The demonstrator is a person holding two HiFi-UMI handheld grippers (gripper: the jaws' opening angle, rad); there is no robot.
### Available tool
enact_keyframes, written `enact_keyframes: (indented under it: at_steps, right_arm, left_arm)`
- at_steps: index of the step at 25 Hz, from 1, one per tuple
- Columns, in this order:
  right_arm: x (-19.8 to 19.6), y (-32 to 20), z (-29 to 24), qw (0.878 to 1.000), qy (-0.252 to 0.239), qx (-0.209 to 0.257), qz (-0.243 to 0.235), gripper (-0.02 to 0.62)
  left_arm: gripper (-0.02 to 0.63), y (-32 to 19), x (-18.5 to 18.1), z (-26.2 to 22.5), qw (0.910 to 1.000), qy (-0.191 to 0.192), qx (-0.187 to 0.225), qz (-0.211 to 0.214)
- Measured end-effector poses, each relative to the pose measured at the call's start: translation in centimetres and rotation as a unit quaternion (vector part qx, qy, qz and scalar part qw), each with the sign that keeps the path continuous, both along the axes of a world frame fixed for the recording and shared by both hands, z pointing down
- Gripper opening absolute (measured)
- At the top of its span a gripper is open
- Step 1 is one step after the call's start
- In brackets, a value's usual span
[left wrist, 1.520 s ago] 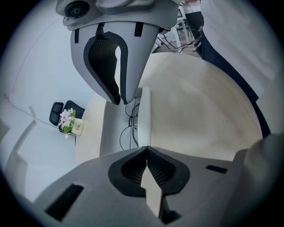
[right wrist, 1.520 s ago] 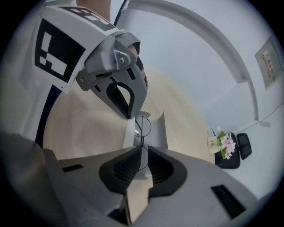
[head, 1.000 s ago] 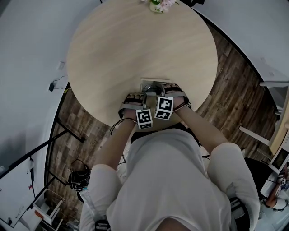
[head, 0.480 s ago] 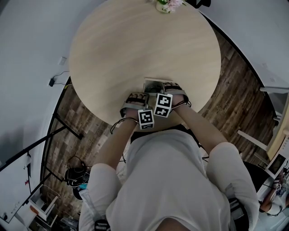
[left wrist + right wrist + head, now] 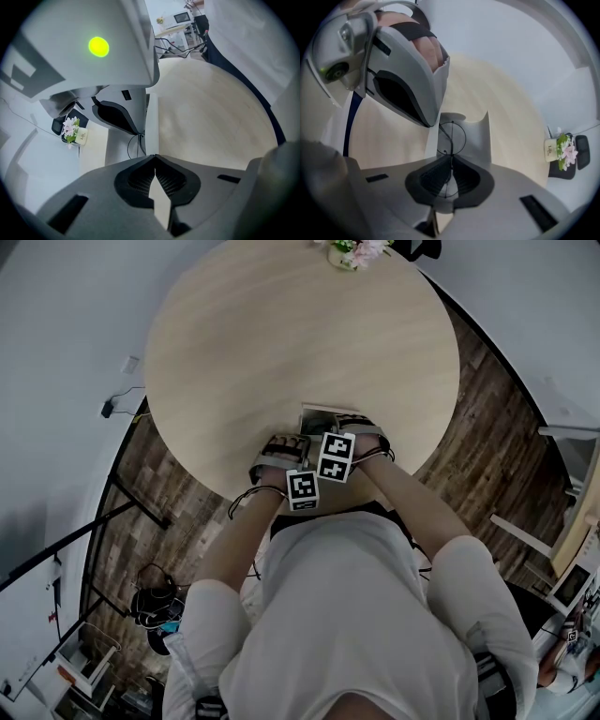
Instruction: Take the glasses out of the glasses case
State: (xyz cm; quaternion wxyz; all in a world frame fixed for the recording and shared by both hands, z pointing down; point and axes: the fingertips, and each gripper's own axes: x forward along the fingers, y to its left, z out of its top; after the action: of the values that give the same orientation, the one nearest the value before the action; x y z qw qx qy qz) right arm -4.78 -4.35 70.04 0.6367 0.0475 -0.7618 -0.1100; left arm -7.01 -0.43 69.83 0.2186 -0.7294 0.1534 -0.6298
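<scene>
Glasses (image 5: 451,136) in glasses case (image 5: 477,138) on table (image 5: 281,334) near edge, flower pot (image 5: 354,251) opposite.

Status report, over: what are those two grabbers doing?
Left gripper shut on white glasses case edge. Right gripper, jaws just closed on thin black wire-rimmed glasses. Nothing blocking.

A round table (image 5: 281,343) of pale wood stands on a floor (image 5: 478,409) of dark, weathered planks, with a plain white wall (image 5: 56,352) on the left. A small pot of pink flowers (image 5: 354,249) sits at the table's far edge. A wall socket (image 5: 129,365) is low on the left wall, near a black metal frame (image 5: 141,512)
</scene>
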Motion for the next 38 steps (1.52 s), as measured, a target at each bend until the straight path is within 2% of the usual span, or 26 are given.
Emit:
enact_keyframes:
  at_steps: [18, 31, 38]
  right_arm:
    - [-0.1, 0.1, -2.4, 0.992, -0.045, 0.117, -0.008, 0.018]
    - [0.9, 0.9, -5.6, 0.982, -0.062, 0.179, -0.01, 0.018]
    - [2.1, 1.1, -7.7, 0.979, -0.065, 0.194, 0.004, 0.018]
  left_arm:
    - [0.008, 0.0, -0.1, 0.1, 1.0, 0.002, 0.002, 0.0]
    - [0.008, 0.1, -0.1, 0.1, 0.9999, 0.002, 0.01, 0.005]
    - [0.008, 0.3, -0.1, 0.1, 0.9999, 0.002, 0.014, 0.009]
